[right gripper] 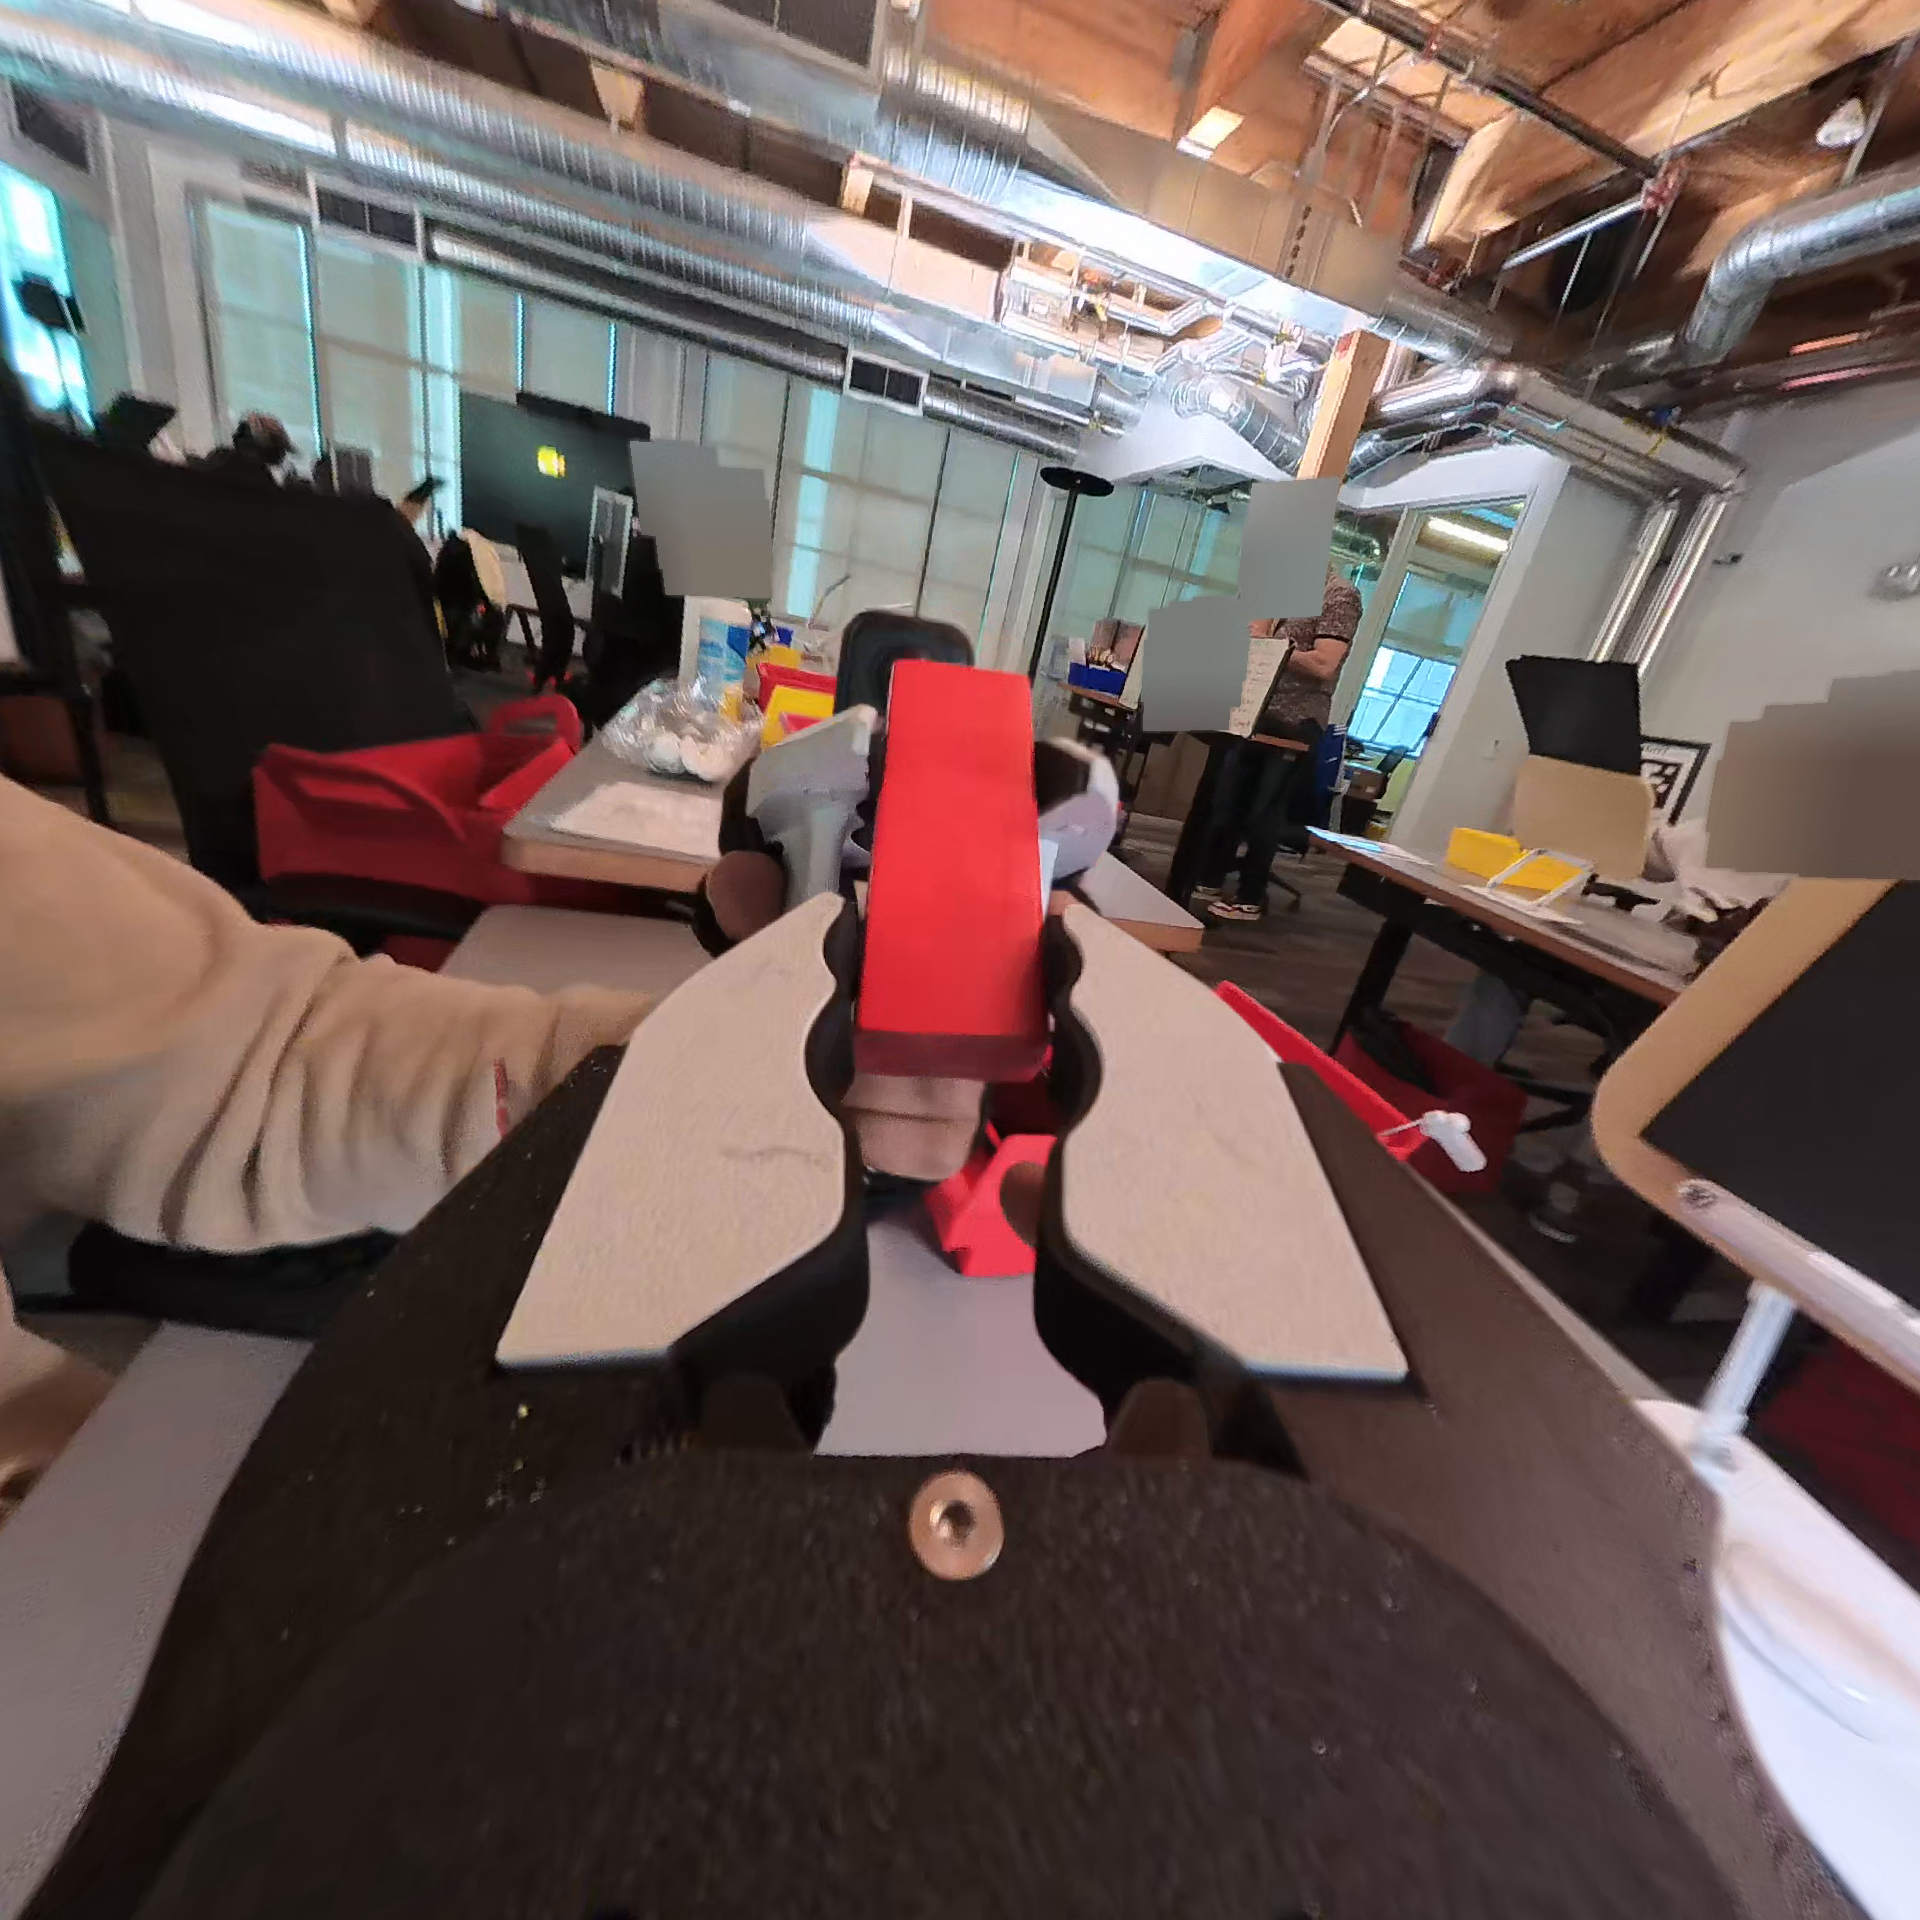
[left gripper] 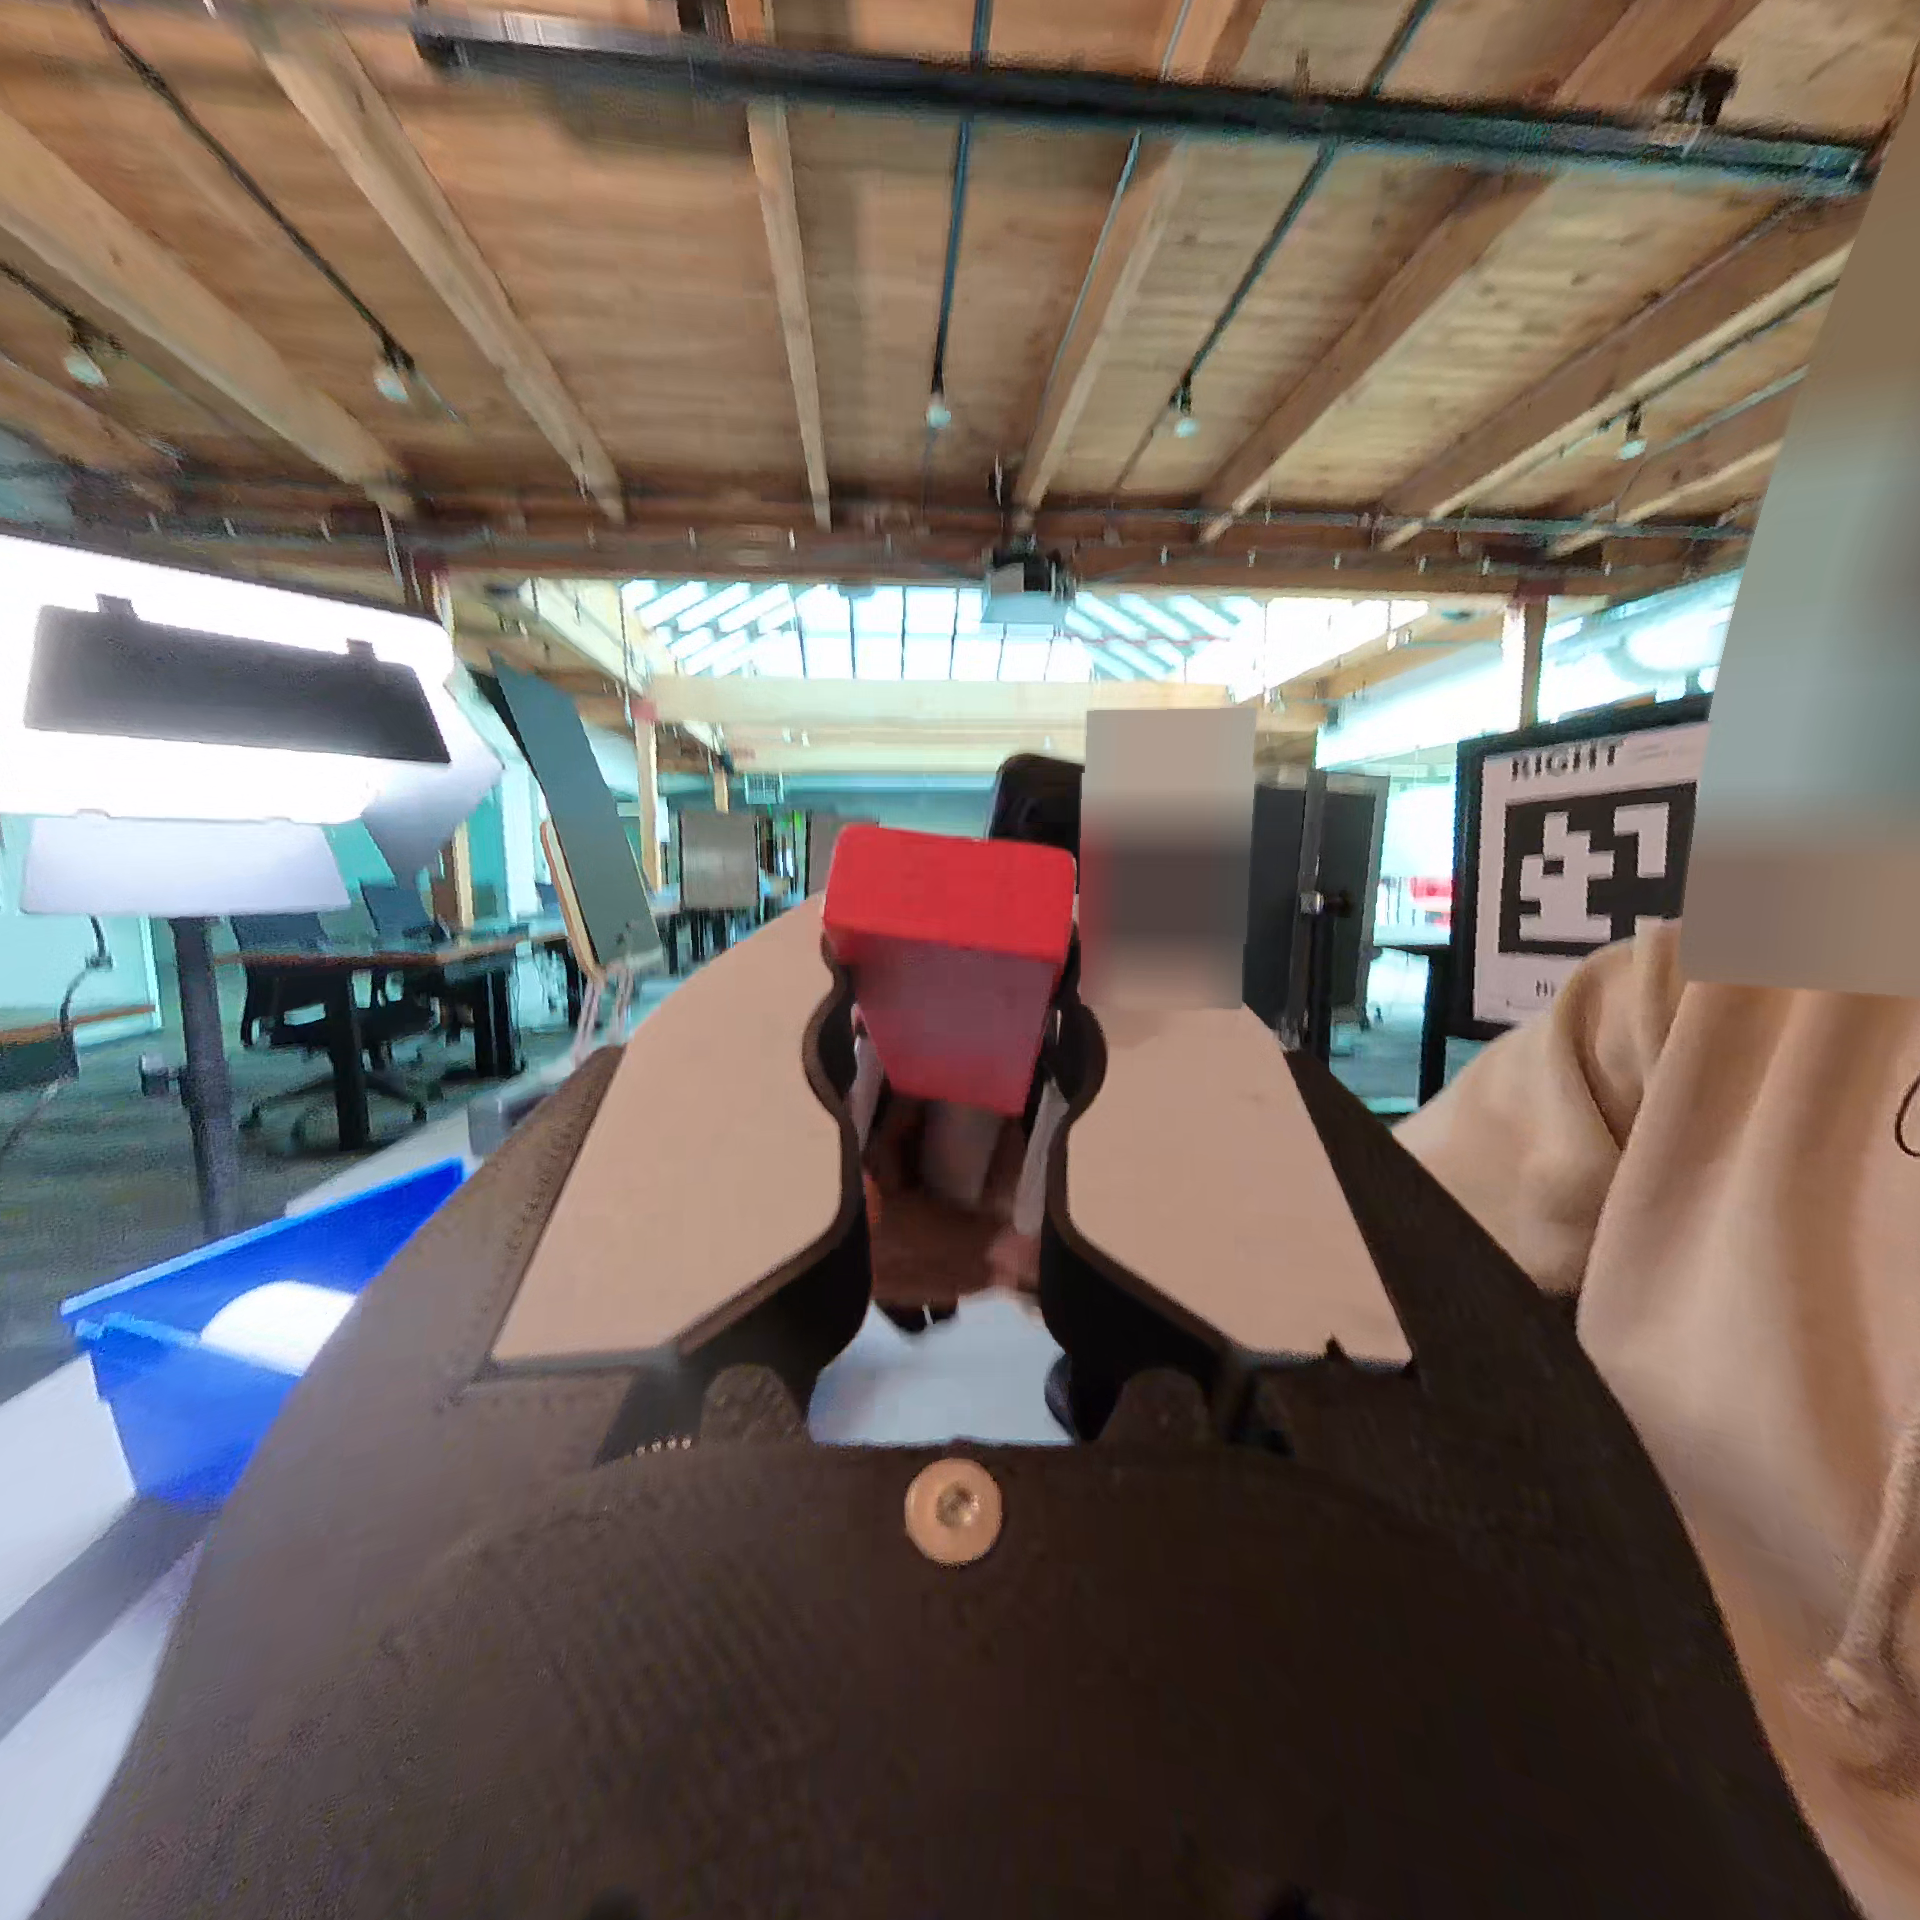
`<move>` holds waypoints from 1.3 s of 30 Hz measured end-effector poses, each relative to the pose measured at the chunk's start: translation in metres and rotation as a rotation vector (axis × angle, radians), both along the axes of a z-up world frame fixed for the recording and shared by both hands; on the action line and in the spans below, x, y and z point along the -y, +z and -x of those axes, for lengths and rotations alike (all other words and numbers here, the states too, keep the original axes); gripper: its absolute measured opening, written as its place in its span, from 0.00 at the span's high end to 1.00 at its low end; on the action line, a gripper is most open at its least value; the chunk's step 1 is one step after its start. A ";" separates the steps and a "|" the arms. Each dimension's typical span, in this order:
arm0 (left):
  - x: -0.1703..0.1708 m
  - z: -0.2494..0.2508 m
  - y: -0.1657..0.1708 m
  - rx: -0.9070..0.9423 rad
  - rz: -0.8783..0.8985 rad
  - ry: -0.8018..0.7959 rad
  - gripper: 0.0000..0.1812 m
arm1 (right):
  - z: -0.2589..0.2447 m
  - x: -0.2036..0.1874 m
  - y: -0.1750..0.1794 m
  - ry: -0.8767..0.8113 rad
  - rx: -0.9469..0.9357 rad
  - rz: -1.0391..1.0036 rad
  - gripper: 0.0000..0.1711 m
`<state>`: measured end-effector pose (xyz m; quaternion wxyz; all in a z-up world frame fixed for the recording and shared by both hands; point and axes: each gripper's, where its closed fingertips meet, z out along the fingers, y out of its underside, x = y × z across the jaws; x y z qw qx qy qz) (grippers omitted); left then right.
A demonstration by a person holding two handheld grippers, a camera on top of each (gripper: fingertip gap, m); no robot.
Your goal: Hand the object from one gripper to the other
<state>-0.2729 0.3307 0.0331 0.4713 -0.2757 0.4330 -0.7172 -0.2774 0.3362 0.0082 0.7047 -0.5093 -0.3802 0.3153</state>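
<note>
A long red block (left gripper: 951, 935) is held in the air between both grippers. My left gripper (left gripper: 951, 997) is shut on one end of it. My right gripper (right gripper: 951, 977) is shut on the other end of the block (right gripper: 951, 873). In the right wrist view the left gripper's grey fingers (right gripper: 816, 790) flank the block's far end. In the left wrist view the right gripper's fingers (left gripper: 966, 1143) show under the block, partly hidden by it. A hand shows behind each block end.
A blue bin (left gripper: 208, 1340) stands on the white table (left gripper: 62, 1475) at the lower left. A cream sleeve (left gripper: 1714, 1247) fills the right; it also shows at left (right gripper: 208, 1039). Red bins (right gripper: 395, 800) and cluttered tables (right gripper: 1507, 894) stand beyond. A framed dark panel (right gripper: 1787, 1101) stands close on the right. Only a small space, under 4 cm, lies between the two pairs of fingers.
</note>
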 end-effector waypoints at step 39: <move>0.014 -0.028 -0.022 -0.355 0.341 -0.334 0.90 | -0.012 -0.003 -0.004 -0.481 0.551 -0.592 0.60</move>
